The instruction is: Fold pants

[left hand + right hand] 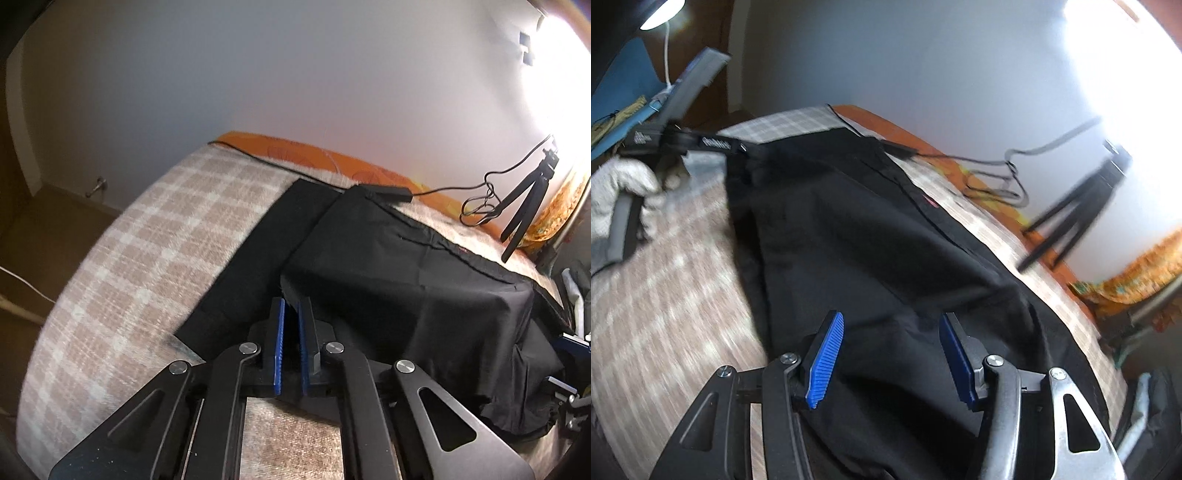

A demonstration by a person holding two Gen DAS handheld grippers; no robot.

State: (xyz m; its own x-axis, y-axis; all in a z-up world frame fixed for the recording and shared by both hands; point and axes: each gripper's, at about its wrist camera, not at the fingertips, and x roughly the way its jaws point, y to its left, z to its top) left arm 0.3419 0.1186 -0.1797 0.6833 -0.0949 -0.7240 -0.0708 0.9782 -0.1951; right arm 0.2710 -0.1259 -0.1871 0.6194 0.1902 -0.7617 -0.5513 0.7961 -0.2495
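Pants [406, 266], black and partly folded, lie on a bed covered with a beige checked blanket [155, 236]; one leg stretches flat toward the far wall while a raised layer of cloth drapes above it like a tent. The left tool [290, 314] has its blue pads pressed nearly together on an edge of that lifted layer, so it appears to be pinching the pants and holding the fabric up off the bed. In the right wrist view the same tool shows at the far left, gripped by a white-gloved hand [617, 199], with the cloth pulled taut from its tip. The right tool [892, 332] hovers low over the dark fabric with its pads spread wide and nothing between them; motion blur makes it hard to tell whether it touches the cloth. The step in hand looks like a fold being carried across, with only one corner secured. The next move probably calls for the right tool to close on the matching edge so both corners travel together, then lay the layer down flat and aligned. A small black tripod [524, 206] and a looped cable [480, 199] stand on the bed near the far edge, well apart from the pants but worth avoiding during the swing.
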